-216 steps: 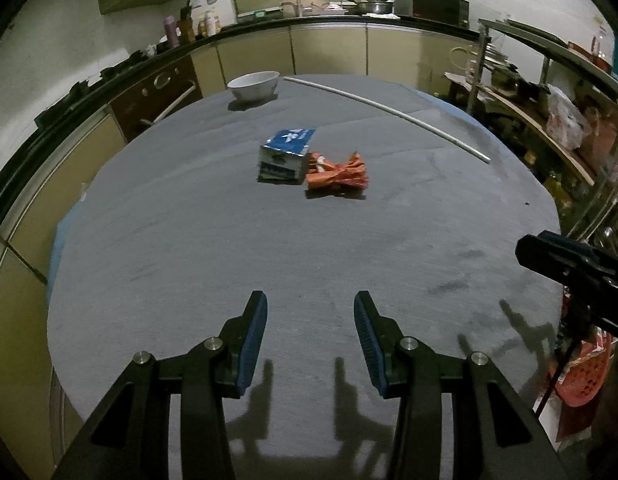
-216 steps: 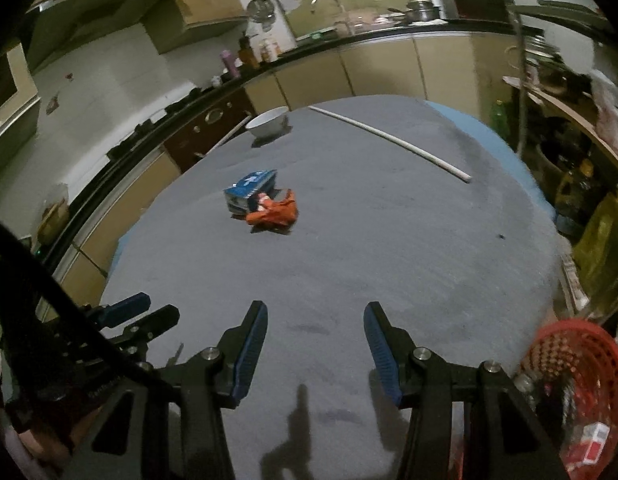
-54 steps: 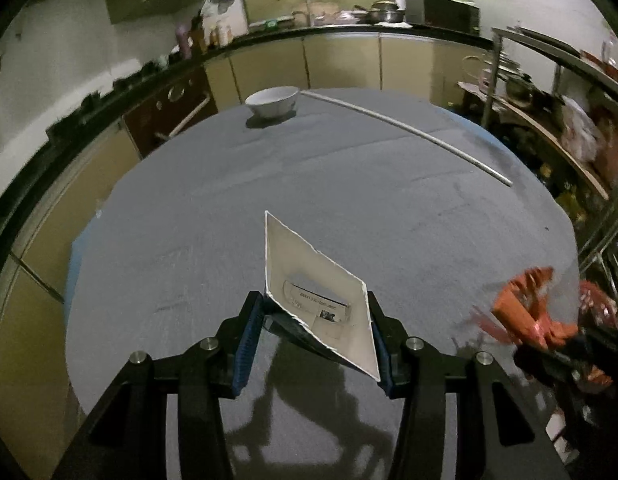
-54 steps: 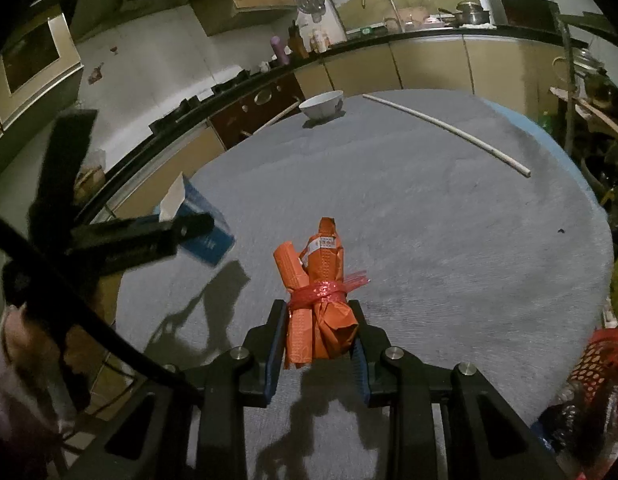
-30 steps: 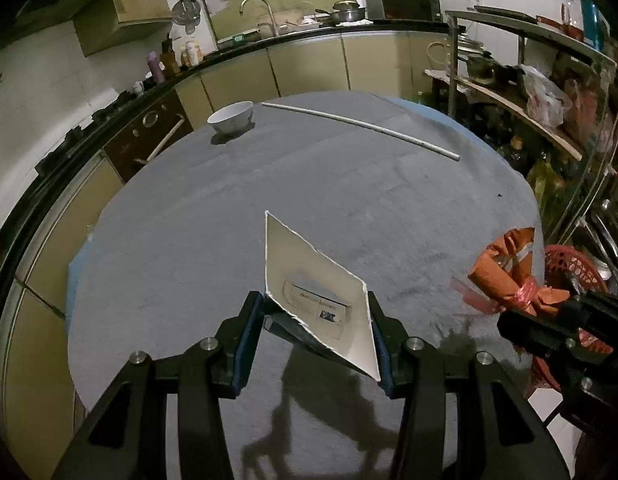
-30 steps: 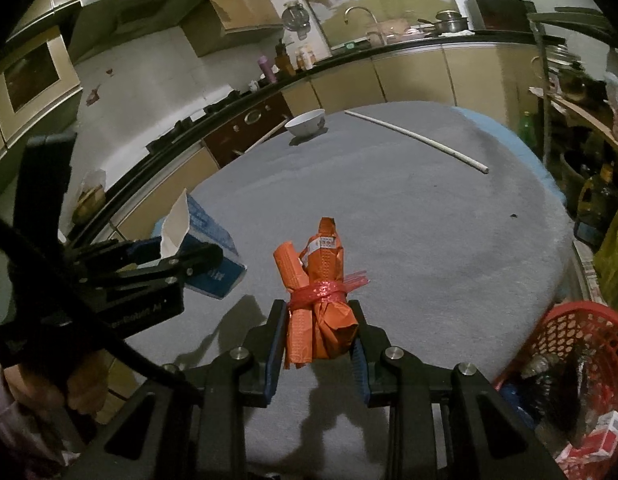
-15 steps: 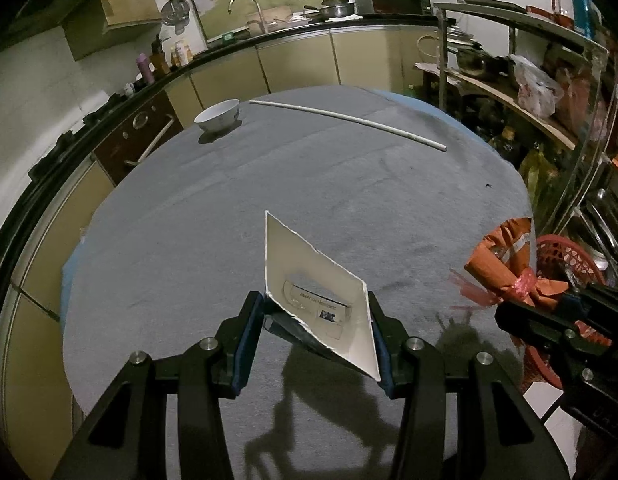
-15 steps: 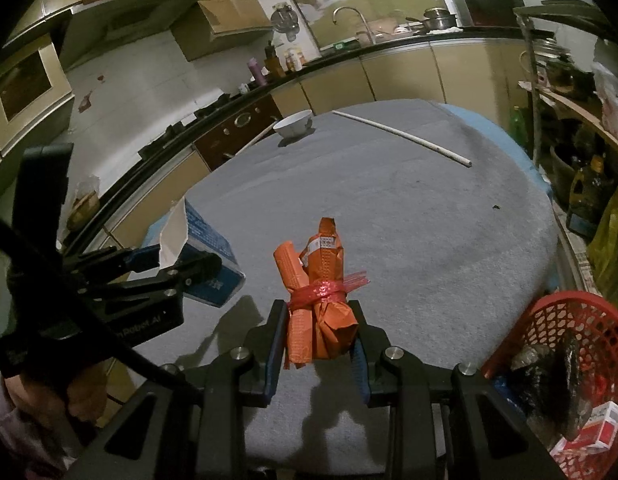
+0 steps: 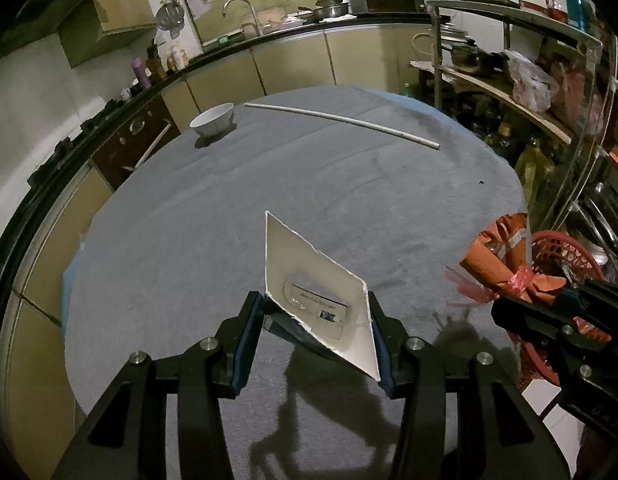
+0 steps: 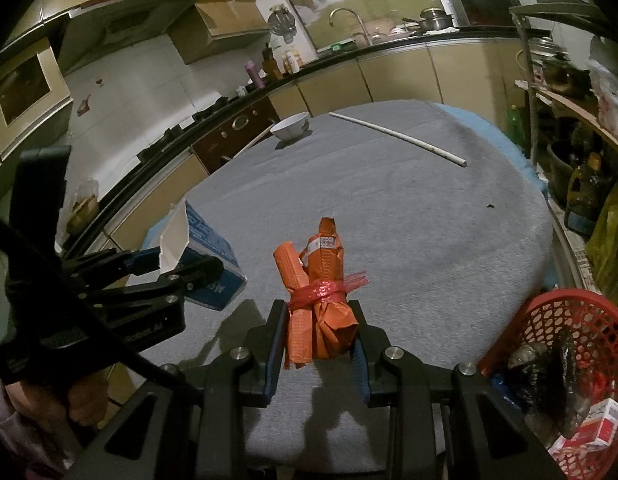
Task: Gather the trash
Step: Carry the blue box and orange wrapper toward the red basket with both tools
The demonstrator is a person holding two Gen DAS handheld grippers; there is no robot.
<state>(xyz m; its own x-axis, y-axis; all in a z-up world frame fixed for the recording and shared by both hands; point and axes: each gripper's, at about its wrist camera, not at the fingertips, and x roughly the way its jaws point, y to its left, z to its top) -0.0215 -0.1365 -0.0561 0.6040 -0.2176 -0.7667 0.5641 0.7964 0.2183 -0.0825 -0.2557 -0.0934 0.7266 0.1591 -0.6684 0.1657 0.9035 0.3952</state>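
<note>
The trash is in your two grippers, lifted off the grey table [image 9: 349, 184]. Your left gripper [image 9: 315, 332] is closed on the torn carton [image 9: 317, 280], its white flap standing up between the pads and its blue body showing in the right wrist view [image 10: 213, 264]. Your right gripper [image 10: 317, 344] is clamped on the lower end of the orange wrapper bundle [image 10: 317, 292], tied round with a red plastic strip, and the bundle stands upright above the jaws.

Both pieces look light. The carton is thin card, probably empty, so it will likely crush or twist if you squeeze harder; you appear to hold it across its body near the torn opening, which is a fair place, though the loose flap can catch on a rim. The bundle is soft, crinkly film, somewhat slippery, and held below its tie, where it is thickest. That grip seems sound, yet the top may flop when you tilt it.

The red basket [image 10: 557, 320] sits off the table's edge to your right, already holding other litter, including a small red and white box [image 10: 593, 424]. It looks like the place for both. The white bowl [image 9: 213, 120] and the long white rod [image 9: 341, 120] lie far across the table, well apart from your grippers.
</note>
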